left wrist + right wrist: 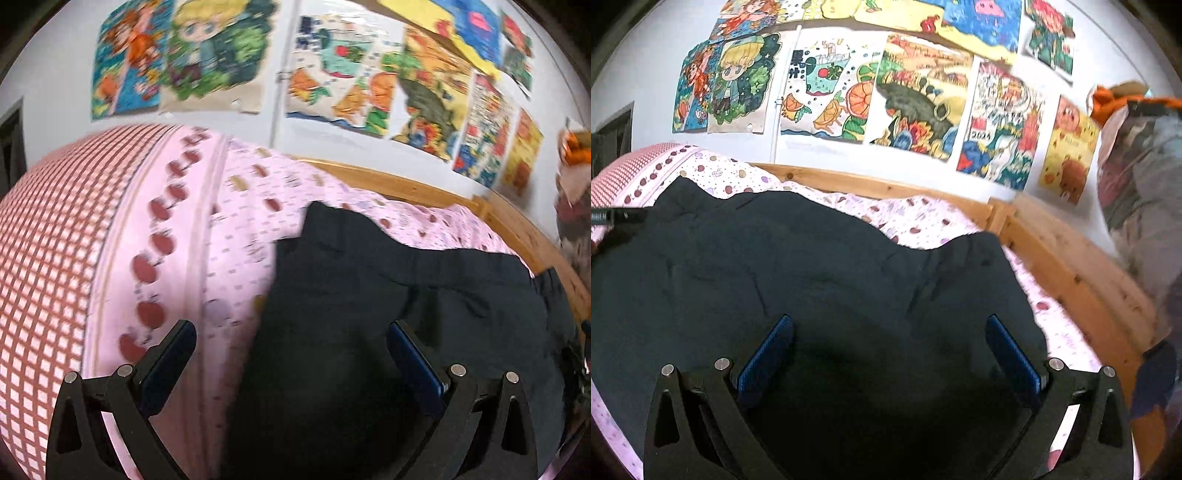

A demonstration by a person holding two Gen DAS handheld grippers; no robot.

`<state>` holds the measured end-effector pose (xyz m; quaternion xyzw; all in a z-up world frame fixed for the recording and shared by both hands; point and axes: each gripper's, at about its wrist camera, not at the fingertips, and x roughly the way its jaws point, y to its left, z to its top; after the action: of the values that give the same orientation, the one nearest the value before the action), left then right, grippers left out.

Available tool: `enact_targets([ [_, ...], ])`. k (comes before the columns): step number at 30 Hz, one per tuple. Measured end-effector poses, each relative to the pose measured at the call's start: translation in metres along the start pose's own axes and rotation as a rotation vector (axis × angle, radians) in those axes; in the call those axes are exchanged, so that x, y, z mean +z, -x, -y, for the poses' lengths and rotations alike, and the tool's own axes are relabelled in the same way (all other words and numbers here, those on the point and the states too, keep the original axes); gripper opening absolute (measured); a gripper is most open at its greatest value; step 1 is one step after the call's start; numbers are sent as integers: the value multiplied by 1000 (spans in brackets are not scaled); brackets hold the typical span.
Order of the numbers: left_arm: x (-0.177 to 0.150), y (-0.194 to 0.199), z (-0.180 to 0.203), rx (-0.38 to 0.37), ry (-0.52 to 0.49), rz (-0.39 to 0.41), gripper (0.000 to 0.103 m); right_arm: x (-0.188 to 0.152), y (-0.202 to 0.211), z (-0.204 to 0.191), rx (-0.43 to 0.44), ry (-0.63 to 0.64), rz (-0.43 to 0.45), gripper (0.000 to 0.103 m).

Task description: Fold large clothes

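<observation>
A large dark navy garment [820, 266] lies spread across the pink patterned bed sheet [916, 218]. My right gripper [888, 332] hovers open above its middle, with nothing between the blue pads [768, 354]. In the left wrist view the same garment [388, 295] fills the right half, its left edge running down the frame. My left gripper [291, 341] is open over that edge, one finger above the sheet [229, 240] and the other above the dark cloth. The left view is motion blurred.
A pink checked pillow [55, 236] lies at the left end of the bed. A wooden bed rail [1071, 266] runs along the far and right sides. Coloured drawings [916, 96] cover the wall. Piled items [1137, 155] sit at the right.
</observation>
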<state>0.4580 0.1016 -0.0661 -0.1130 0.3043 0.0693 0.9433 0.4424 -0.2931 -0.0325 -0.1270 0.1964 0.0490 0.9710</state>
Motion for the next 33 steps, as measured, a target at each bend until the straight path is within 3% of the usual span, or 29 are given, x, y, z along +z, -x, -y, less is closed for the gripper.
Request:
enact_targets([
  [5,-4,-3,-20,13,29,-49,103,2,11,0,-28,40,37,102],
  [17,-12,-4,-13,47,-81,-86,103,10,22,-6,-50,100,84,102],
  [24,-13,-6,-12,32,-98,-88,103,6,9,7,-52,48,39,102],
  [33,-15,-9,-8,28,-134,-80,103,-2,-29,49,-23,-18,-114,102],
])
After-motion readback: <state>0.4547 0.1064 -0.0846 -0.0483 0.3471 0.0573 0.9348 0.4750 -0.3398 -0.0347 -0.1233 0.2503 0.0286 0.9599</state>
